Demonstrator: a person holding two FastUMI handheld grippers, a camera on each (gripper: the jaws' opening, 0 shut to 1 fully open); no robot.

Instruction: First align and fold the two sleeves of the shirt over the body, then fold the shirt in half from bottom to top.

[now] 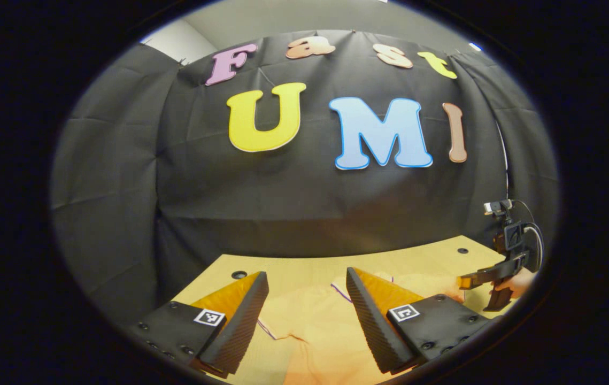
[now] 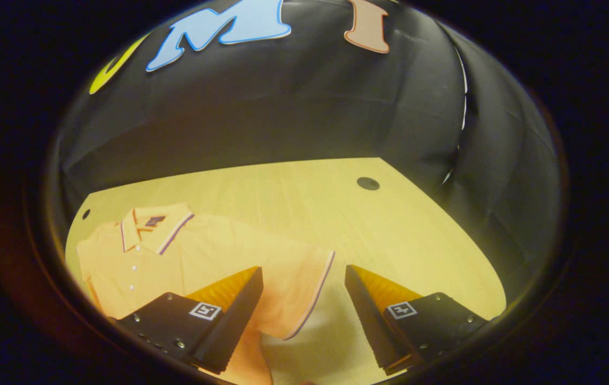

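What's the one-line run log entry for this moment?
stage: pre-grasp | shirt: flat on table, sleeves unfolded | left gripper: open | right gripper: open above sleeve

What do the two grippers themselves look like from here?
Each gripper has two wedge-shaped fingers with ribbed inner faces, mounted on black blocks with visible screws and a small square black-and-white marker. That holds for the left gripper and the right gripper. In the left gripper view the right gripper also shows farther off, with a dark frame, a small camera on top and a looping cable.
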